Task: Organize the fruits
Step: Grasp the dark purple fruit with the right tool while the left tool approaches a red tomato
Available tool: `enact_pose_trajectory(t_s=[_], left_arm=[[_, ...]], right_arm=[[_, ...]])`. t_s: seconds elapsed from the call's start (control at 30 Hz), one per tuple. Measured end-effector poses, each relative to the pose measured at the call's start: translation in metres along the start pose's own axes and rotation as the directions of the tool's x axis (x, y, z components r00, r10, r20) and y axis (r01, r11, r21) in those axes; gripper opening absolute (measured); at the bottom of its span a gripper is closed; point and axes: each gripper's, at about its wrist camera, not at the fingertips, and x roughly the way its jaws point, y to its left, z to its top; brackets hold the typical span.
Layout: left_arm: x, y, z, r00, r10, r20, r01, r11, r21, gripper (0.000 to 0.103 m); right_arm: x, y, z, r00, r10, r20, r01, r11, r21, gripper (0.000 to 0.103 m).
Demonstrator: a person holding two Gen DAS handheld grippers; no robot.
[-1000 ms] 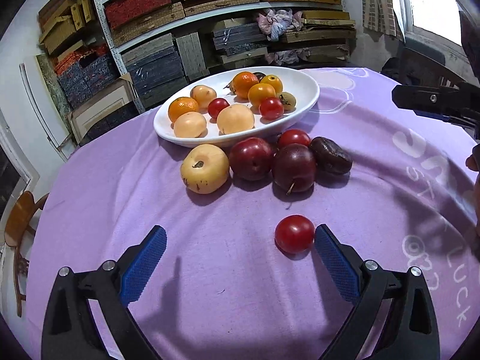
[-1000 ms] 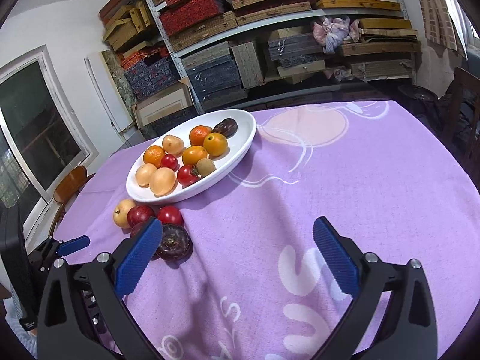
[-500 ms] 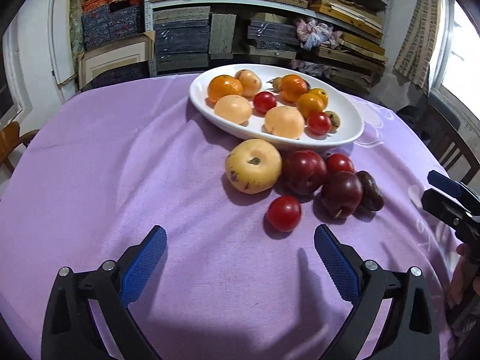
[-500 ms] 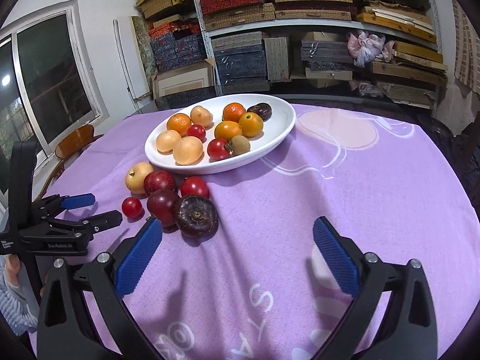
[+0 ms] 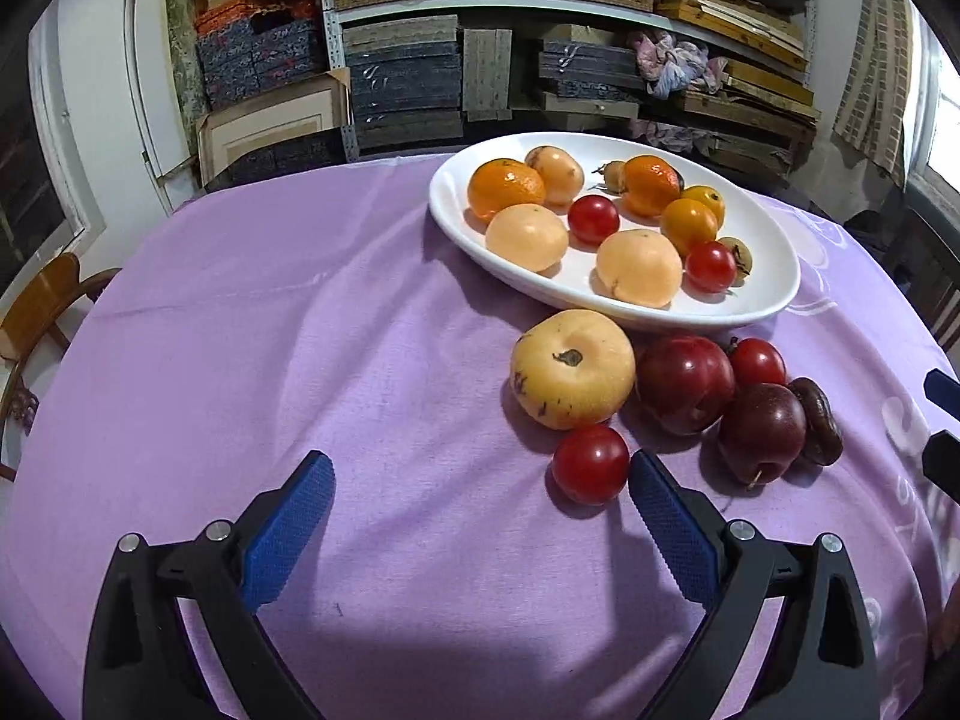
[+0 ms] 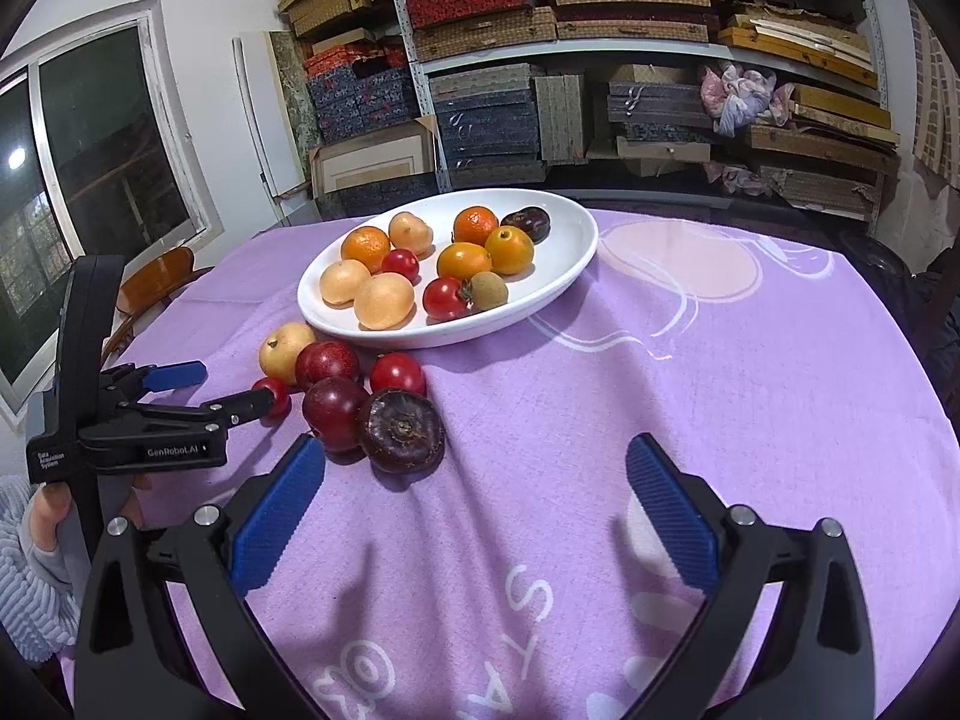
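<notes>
Small tomato (image 5: 590, 465) is seen on the purple cloth (image 5: 300, 360), just inside the right finger (image 5: 672, 525) of the left gripper (image 5: 480, 516), whose jaws are spread wide and nothing is pinched. In the right wrist view the tomato is half hidden behind that finger's tip. The right gripper (image 6: 474, 495) is held low over bare cloth, jaws spread, a plum (image 6: 334, 412) near its left finger.
</notes>
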Motion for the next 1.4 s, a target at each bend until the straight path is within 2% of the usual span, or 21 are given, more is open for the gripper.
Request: enact_pose_trajectory(t_s=[0.13, 0.2, 0.27, 0.33, 0.5, 0.6, 0.73, 0.8, 0.83, 0.87, 0.93, 1.07, 1.2, 1.27, 1.3, 1.4], left_arm=[[-0.007, 0.005, -0.005, 0.999, -0.034, 0.003, 0.034, 0.999, 0.005, 0.098], [-0.008, 0.006, -0.006, 0.998, -0.062, 0.011, 0.062, 0.998, 0.008, 0.089], [-0.007, 0.003, -0.006, 0.995, -0.103, 0.005, 0.102, 0.994, 0.032, 0.071], [-0.007, -0.002, -0.006, 0.992, -0.124, 0.003, 0.124, 0.991, 0.06, 0.064], [-0.009, -0.012, -0.006, 0.981, -0.192, 0.015, 0.19, 0.978, 0.087, 0.064], [-0.005, -0.018, -0.004, 0.979, -0.206, -0.004, 0.205, 0.974, 0.101, 0.065], [-0.005, -0.022, -0.003, 0.982, -0.191, 0.0, 0.19, 0.976, 0.103, 0.079], [-0.003, -0.023, -0.002, 0.984, -0.18, -0.003, 0.179, 0.978, 0.104, 0.08], [-0.003, -0.023, -0.002, 0.984, -0.175, -0.005, 0.175, 0.979, 0.103, 0.08], [-0.002, -0.022, -0.002, 0.985, -0.173, -0.006, 0.173, 0.98, 0.102, 0.08], [-0.002, -0.021, -0.002, 0.985, -0.17, -0.002, 0.17, 0.981, 0.096, 0.082], [-0.001, -0.017, -0.001, 0.985, -0.171, -0.004, 0.171, 0.982, 0.082, 0.085], [0.0, -0.017, -0.001, 0.985, -0.173, -0.009, 0.173, 0.982, 0.082, 0.085], [0.0, -0.017, -0.001, 0.985, -0.172, -0.009, 0.172, 0.982, 0.082, 0.085], [0.0, -0.017, -0.001, 0.985, -0.172, -0.01, 0.173, 0.981, 0.083, 0.085], [0.0, -0.019, -0.002, 0.986, -0.168, -0.012, 0.168, 0.981, 0.098, 0.085]], right_arm=[[0.001, 0.002, -0.001, 1.0, 0.006, -0.005, -0.006, 1.0, -0.008, 0.099], [0.002, 0.007, -0.002, 1.0, 0.008, -0.012, -0.008, 0.999, -0.032, 0.099], [0.002, 0.01, -0.003, 1.0, 0.006, -0.012, -0.007, 0.999, -0.051, 0.099], [0.002, 0.011, -0.003, 1.0, 0.006, -0.009, -0.006, 0.998, -0.059, 0.099], [0.002, 0.01, -0.004, 1.0, 0.003, -0.013, -0.003, 0.999, -0.048, 0.099], [0.001, 0.011, -0.004, 1.0, 0.005, -0.011, -0.006, 0.999, -0.049, 0.099], [0.007, 0.012, -0.002, 0.999, 0.028, -0.036, -0.03, 0.998, -0.049, 0.099], [0.013, 0.018, 0.001, 0.999, 0.011, -0.051, -0.015, 0.997, -0.08, 0.098], [0.017, 0.023, 0.002, 0.998, -0.004, -0.057, -0.002, 0.994, -0.106, 0.095], [0.022, 0.028, 0.003, 0.997, -0.017, -0.071, 0.007, 0.991, -0.137, 0.084], [0.035, 0.034, 0.006, 0.994, -0.019, -0.107, 0.001, 0.986, -0.165, 0.074], [0.056, 0.038, 0.01, 0.985, -0.053, -0.164, 0.023, 0.983, -0.18, 0.071], [0.061, 0.018, 0.018, 0.983, -0.118, -0.139, 0.099, 0.986, -0.137, 0.068], [0.06, 0.012, 0.018, 0.983, -0.124, -0.136, 0.108, 0.987, -0.117, 0.068], [0.058, -0.002, 0.018, 0.983, -0.121, -0.136, 0.112, 0.991, -0.073, 0.068], [0.061, -0.004, 0.019, 0.985, -0.071, -0.156, 0.063, 0.997, -0.052, 0.067]])
